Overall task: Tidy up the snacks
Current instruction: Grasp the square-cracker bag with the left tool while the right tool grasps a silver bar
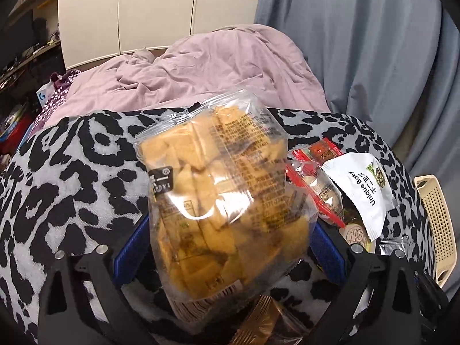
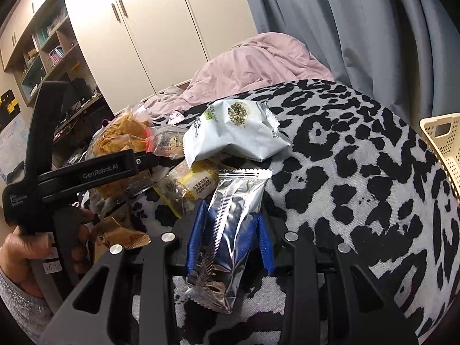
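My left gripper [image 1: 227, 238] is shut on a clear bag of orange crackers [image 1: 218, 189], held upright above the leopard-print blanket [image 1: 72, 172]. To its right lie a red-edged packet [image 1: 313, 178] and a white "Unique Baby" packet [image 1: 362, 189]. My right gripper [image 2: 230, 238] is shut on a silver foil packet [image 2: 230, 235], just above the blanket [image 2: 359, 172]. Ahead of it lie the white packet [image 2: 235, 132] and a yellow-labelled packet [image 2: 195, 184]. The left gripper body [image 2: 86, 172] with the cracker bag [image 2: 123, 135] shows at the left.
A beige perforated basket [image 1: 437, 224] stands at the blanket's right edge; it also shows in the right wrist view [image 2: 442, 143]. A pink duvet [image 1: 201, 74] lies behind, with grey curtains [image 1: 373, 57] at right and white wardrobe doors [image 2: 138, 34] at the back.
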`<control>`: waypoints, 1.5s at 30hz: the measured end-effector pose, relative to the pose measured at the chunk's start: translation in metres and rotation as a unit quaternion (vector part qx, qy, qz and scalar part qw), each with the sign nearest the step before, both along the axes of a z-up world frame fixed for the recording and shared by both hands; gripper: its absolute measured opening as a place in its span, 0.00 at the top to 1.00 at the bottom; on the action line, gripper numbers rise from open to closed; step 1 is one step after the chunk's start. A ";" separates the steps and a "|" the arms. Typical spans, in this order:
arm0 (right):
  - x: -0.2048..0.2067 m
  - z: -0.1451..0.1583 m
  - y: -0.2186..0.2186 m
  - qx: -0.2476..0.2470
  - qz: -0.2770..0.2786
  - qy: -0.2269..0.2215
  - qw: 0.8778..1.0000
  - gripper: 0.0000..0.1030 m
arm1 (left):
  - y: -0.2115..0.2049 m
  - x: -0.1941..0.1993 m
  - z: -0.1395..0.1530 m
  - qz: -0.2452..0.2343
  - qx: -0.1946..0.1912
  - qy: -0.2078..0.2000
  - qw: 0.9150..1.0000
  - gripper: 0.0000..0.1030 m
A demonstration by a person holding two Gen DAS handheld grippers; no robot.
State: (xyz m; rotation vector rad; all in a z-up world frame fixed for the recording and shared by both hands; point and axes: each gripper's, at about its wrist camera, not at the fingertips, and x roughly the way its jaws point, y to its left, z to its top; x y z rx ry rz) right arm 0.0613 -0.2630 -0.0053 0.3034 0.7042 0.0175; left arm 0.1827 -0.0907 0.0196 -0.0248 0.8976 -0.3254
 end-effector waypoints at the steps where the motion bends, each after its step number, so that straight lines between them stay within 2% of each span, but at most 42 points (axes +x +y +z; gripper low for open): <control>1: -0.001 0.000 0.001 -0.001 0.001 0.000 1.000 0.64 | 0.000 0.001 0.000 -0.001 0.000 0.000 1.000 0.05; 4: -0.002 0.000 0.001 0.004 0.005 -0.001 1.000 0.52 | -0.002 0.002 -0.001 -0.013 0.007 0.001 1.000 0.05; 12: -0.005 0.001 0.005 -0.005 0.007 0.001 1.000 0.51 | -0.015 0.001 -0.006 -0.044 0.065 -0.001 0.997 0.05; 18: -0.008 0.001 0.009 -0.019 0.005 -0.001 1.000 0.53 | -0.007 0.003 -0.004 -0.031 0.038 -0.001 0.999 0.05; 20: -0.009 0.001 0.010 -0.025 0.002 -0.002 1.000 0.61 | -0.004 0.003 -0.002 -0.025 0.027 -0.002 0.999 0.05; 27: -0.011 0.002 0.008 -0.025 0.001 -0.011 1.000 0.64 | 0.008 -0.006 0.005 -0.015 0.008 -0.016 1.000 0.15; 29: -0.014 0.006 0.010 -0.029 0.000 -0.018 0.999 0.74 | 0.013 -0.012 0.008 -0.014 0.011 -0.025 1.000 0.16; 39: -0.017 0.007 0.008 -0.028 -0.003 -0.020 0.999 0.74 | 0.049 -0.059 0.010 -0.016 0.027 -0.032 0.999 0.17; 45: -0.019 0.005 0.006 -0.017 -0.006 -0.015 1.000 0.70 | 0.065 -0.071 0.010 -0.003 0.004 -0.024 1.000 0.08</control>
